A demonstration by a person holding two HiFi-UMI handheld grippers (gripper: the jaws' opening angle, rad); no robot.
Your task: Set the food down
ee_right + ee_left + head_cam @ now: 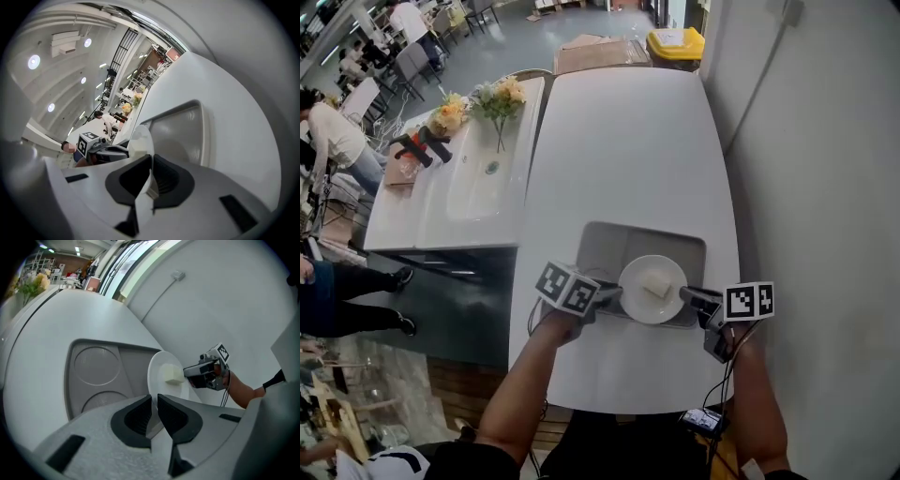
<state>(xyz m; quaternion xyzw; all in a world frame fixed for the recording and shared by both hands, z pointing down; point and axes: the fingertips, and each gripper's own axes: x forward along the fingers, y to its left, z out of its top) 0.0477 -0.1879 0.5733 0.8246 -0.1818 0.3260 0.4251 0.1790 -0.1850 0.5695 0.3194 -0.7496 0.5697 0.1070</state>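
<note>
Closest in, two bare forearms (528,373) come up from the bottom edge, one behind each tool. The left gripper (614,296) has its jaws pressed in on the left rim of a white plate (636,279), and only that thin edge keeps the dark pads apart. Across from it, the right gripper (687,295) does the same on the opposite rim, jaws nearly together, pinching the plate's edge. So the plate is slung between the two grippers, a tool on each side.

On the plate, between the two sets of jaws, sits the food (657,284): one pale, squarish block, a touch nearer the right gripper.

Under the plate and reaching away past both tips lies a grey tray (609,246) with round hollows pressed into it. The plate is over the tray's near edge, and whether it touches the tray I can't tell. The tray rests on a long white table (619,141) that runs on ahead of the grippers.

A white wall (825,141) stands off to the right gripper's side. Out on the left gripper's side, a white counter (403,220) carries flowers (499,98).

Far ahead, past the table's end, there's a cardboard box (600,54) and a yellow bin (675,42), with people (337,131) further out to the left.
</note>
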